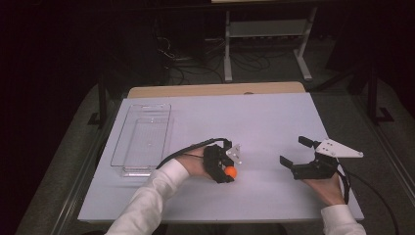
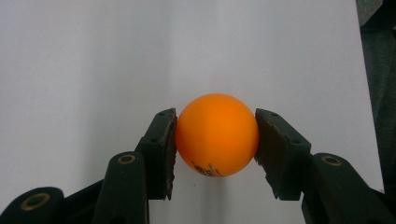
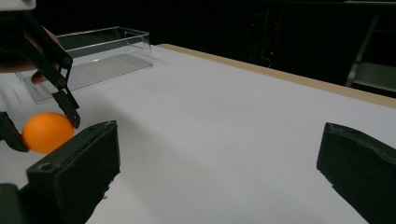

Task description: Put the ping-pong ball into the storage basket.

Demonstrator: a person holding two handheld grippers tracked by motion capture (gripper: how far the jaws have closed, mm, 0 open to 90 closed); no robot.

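An orange ball (image 2: 217,135) sits between the two black jaws of my left gripper (image 2: 215,140), which is shut on it, just above the white table. In the high view the ball (image 1: 230,172) shows at the tip of the left gripper (image 1: 226,170) near the table's middle front. The right gripper view also catches the ball (image 3: 45,132) held off to its left. My right gripper (image 1: 296,152) rests at the front right with its jaws wide apart and nothing between them; in its own view it (image 3: 219,163) frames bare table.
A clear plastic tray (image 1: 142,139) stands empty at the table's left side, also seen as the tray (image 3: 100,56) in the right gripper view. The white table (image 1: 264,122) has a wooden strip along its far edge. Dark floor, cables and a metal stand lie beyond.
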